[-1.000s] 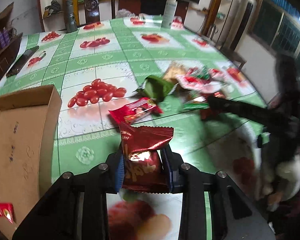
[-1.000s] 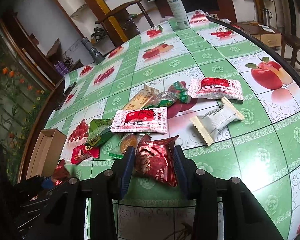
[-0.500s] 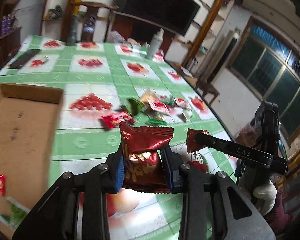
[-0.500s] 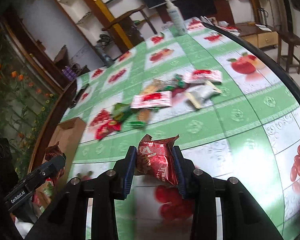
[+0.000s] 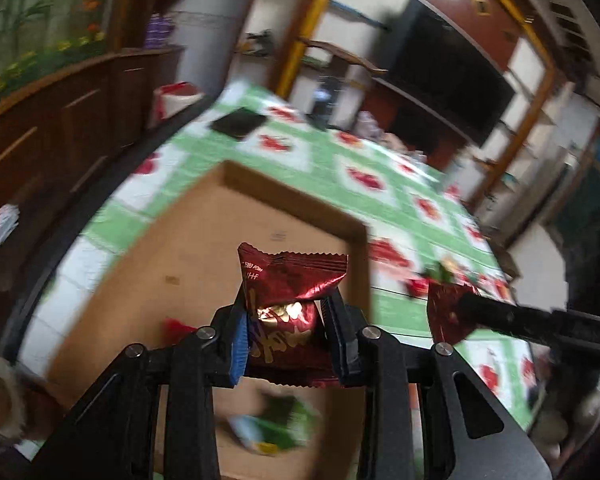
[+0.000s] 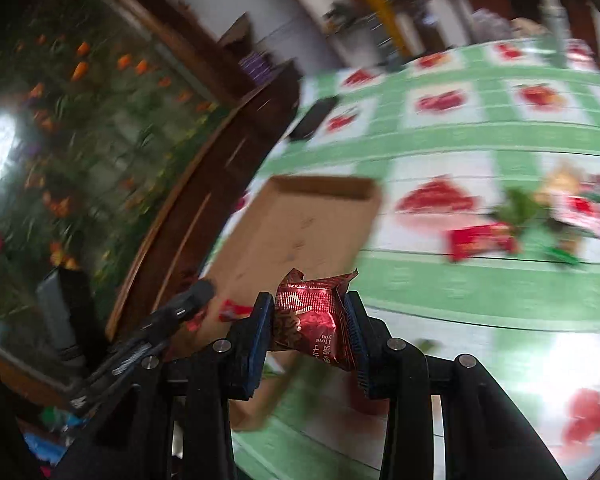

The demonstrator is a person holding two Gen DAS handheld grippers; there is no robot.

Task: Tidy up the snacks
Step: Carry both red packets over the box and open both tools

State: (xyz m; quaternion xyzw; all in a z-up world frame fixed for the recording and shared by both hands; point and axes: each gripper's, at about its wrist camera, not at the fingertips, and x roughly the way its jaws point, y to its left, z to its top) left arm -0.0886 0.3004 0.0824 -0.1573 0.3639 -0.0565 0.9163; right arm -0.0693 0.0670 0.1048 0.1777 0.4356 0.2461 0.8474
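My left gripper (image 5: 286,328) is shut on a dark red snack packet (image 5: 288,296) and holds it above the open cardboard box (image 5: 204,240). My right gripper (image 6: 310,320) is shut on another dark red snack packet (image 6: 312,316), held above the box's right edge (image 6: 300,220). In the left wrist view the right gripper (image 5: 500,316) comes in from the right with its packet (image 5: 446,312). In the right wrist view the left gripper (image 6: 172,312) shows at the left over the box. The box holds a small red packet (image 5: 176,326) and a green one (image 5: 276,428).
A pile of loose snacks (image 6: 540,216) lies on the green fruit-print table (image 6: 460,288) to the right of the box. A dark remote (image 6: 312,118) and a spray bottle (image 6: 556,20) stand at the far side. A dark wood cabinet (image 5: 60,128) runs along the left.
Both grippers have swung left, away from the snack pile, each still holding its red packet. They now hang over the cardboard box. The views are blurred by the motion.
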